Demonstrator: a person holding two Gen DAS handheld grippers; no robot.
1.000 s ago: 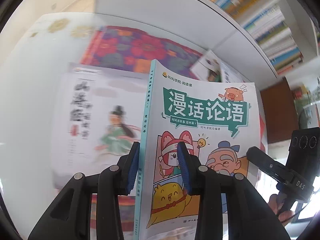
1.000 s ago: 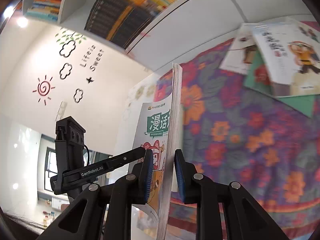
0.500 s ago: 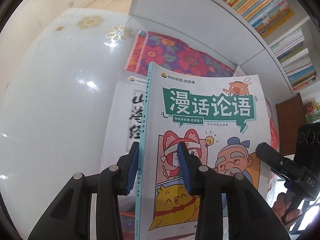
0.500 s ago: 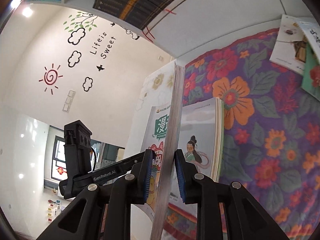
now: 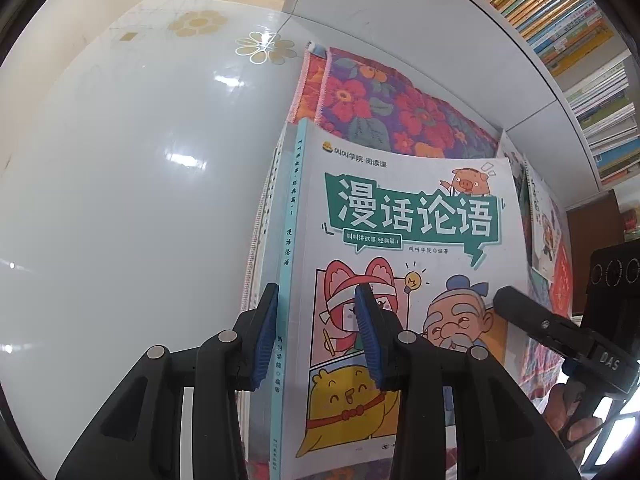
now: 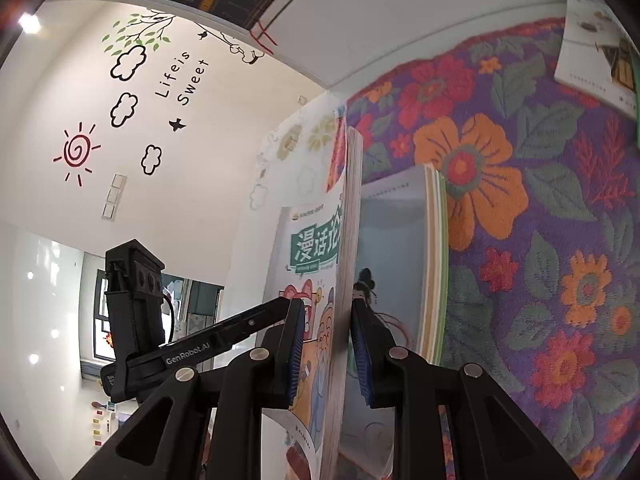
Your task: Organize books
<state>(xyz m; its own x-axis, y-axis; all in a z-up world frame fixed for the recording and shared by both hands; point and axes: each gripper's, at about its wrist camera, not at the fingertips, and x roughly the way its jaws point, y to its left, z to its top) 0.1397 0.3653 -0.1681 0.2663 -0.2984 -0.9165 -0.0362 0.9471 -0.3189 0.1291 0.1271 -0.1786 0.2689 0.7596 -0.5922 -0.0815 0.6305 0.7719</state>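
A cartoon book [image 5: 408, 216] with a teal title banner is held by both grippers, just over a white book. My left gripper [image 5: 316, 336] is shut on its teal spine edge. My right gripper [image 6: 329, 350] is shut on the opposite page edge [image 6: 348, 240]. Under it the white book [image 6: 400, 240], with a robed figure on its cover, lies on the floral cloth [image 6: 540, 240]. In the left wrist view only a thin strip of that white book [image 5: 260, 232] shows beside the spine. The right gripper's body [image 5: 560, 336] shows at the right there.
The floral cloth [image 5: 400, 116] covers part of a glossy white table [image 5: 120, 200]. More books lie on the cloth at the right [image 5: 544, 220] and far corner [image 6: 596, 52]. A full bookshelf [image 5: 580, 40] stands behind the table.
Both grippers have carried the cartoon book down and across the table. It now covers almost all of the white book, which was in plain view a second ago.
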